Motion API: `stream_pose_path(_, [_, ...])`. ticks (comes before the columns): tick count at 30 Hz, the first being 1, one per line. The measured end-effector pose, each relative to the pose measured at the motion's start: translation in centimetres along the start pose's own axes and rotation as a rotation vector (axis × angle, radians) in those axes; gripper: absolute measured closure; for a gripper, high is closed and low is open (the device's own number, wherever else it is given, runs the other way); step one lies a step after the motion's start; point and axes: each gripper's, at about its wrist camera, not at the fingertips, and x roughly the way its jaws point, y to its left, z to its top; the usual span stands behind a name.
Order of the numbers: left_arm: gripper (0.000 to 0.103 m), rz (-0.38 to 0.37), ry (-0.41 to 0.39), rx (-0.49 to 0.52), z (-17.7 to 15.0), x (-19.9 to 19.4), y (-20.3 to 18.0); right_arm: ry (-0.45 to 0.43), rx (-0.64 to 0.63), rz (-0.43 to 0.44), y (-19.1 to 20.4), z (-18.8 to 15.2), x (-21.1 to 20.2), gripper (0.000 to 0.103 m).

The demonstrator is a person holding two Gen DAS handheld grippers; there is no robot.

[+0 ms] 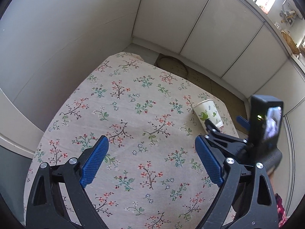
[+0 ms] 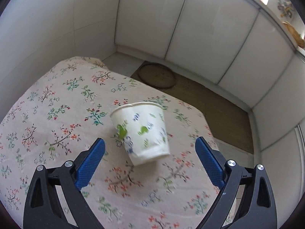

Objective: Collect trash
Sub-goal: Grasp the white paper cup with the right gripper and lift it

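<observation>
A: What do we see first?

B: We see a white paper cup [image 2: 141,131] printed with green leaves, lying tilted on a flowered tablecloth [image 2: 57,126], close to the table's far right corner. Its rim looks dented.

A: Where are our tools?

B: Our right gripper [image 2: 149,158] hangs just over the cup with its blue pads spread wide apart; the cup's base sits between them, untouched. Our left gripper [image 1: 152,158] is also spread wide, over bare cloth with nothing between its pads, and the cup is off to its right.

A: And beyond the table?

B: White cabinet doors [image 2: 209,38], a brown mat [image 2: 219,106] and a round tray [image 2: 156,74] on the floor.
</observation>
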Motion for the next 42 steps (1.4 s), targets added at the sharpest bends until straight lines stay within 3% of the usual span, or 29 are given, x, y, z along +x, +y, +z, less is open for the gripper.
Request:
stream_pose_path(13, [0.015, 0.016, -0.007, -0.014, 0.4, 0.2, 1.5, 0.137, -0.075, 0.000, 2.0, 1.2, 6.5, 0.010])
stream_pose_path(21, [0.015, 0.021, 0.002, -0.017, 0.4, 0.7, 1.9, 0.145, -0.056, 0.015, 2.0, 1.5, 7.0, 0.011])
stream_pose_path(25, [0.015, 0.014, 0.000, -0.014, 0.4, 0.7, 1.7, 0.150, 0.004, 0.102, 1.5, 1.4, 6.8, 0.044])
stream_pose_path(26, [0.015, 0.012, 0.002, -0.012, 0.3, 0.7, 1.7, 0.151, 0.005, 0.100, 1.6, 1.3, 6.8, 0.046])
stream_pose_path(42, [0.015, -0.003, -0.017, 0.018, -0.3, -0.7, 0.5, 0.102, 0.080, 0.049, -1.0, -1.7, 2.5, 0.049])
